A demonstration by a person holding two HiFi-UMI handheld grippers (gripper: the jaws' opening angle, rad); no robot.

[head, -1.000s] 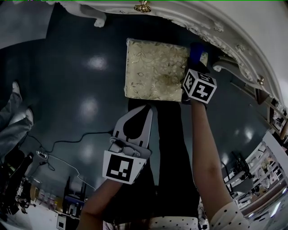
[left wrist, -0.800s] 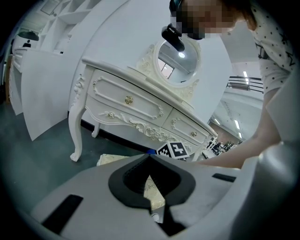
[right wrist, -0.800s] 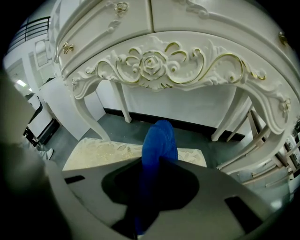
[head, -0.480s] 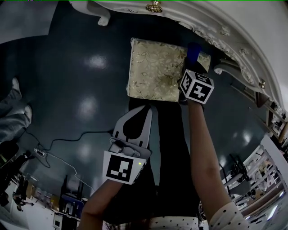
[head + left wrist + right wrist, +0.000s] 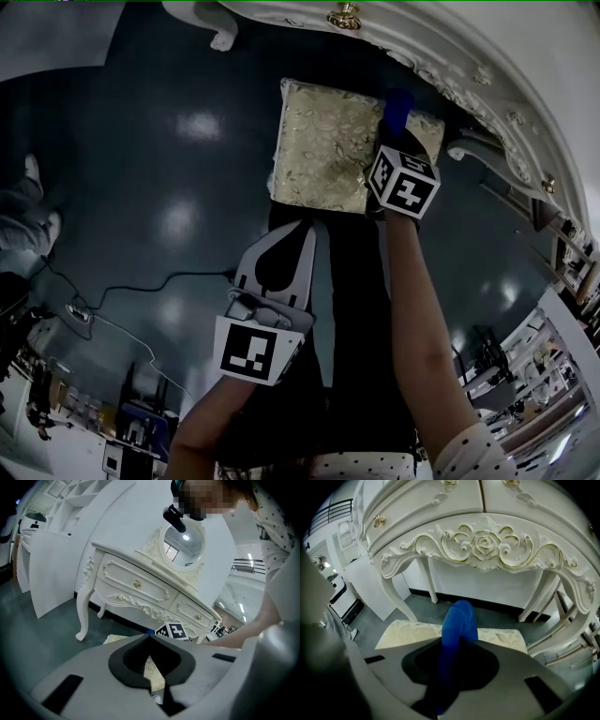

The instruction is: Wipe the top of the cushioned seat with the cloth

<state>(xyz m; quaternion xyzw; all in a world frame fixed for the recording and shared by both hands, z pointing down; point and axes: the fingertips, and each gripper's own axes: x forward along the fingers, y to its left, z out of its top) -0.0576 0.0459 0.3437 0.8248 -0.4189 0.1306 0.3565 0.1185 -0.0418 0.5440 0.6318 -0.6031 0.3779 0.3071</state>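
Observation:
The cushioned seat (image 5: pixel 323 145) is a square stool with a pale gold patterned top, standing on the dark floor before a white dressing table (image 5: pixel 450 56). My right gripper (image 5: pixel 394 127) hangs over the seat's right part, shut on a blue cloth (image 5: pixel 397 108) that sticks out past its jaws. In the right gripper view the cloth (image 5: pixel 457 630) rises between the shut jaws of the right gripper (image 5: pixel 457 641), with the cushion (image 5: pixel 410 632) beyond. My left gripper (image 5: pixel 302 227) is held back near my legs, shut and empty; its own view has the left gripper (image 5: pixel 149 638) pointing at the seat (image 5: pixel 157 674).
The dressing table's carved legs (image 5: pixel 396 595) and drawer front (image 5: pixel 140 585) stand just behind the seat. A cable (image 5: pixel 141 291) trails over the floor at the left. Someone's shoes (image 5: pixel 33 211) are at the far left edge. Shelving and clutter fill the lower corners.
My right gripper with the blue cloth has slid left over the seat's right part. The left gripper has stayed where it was.

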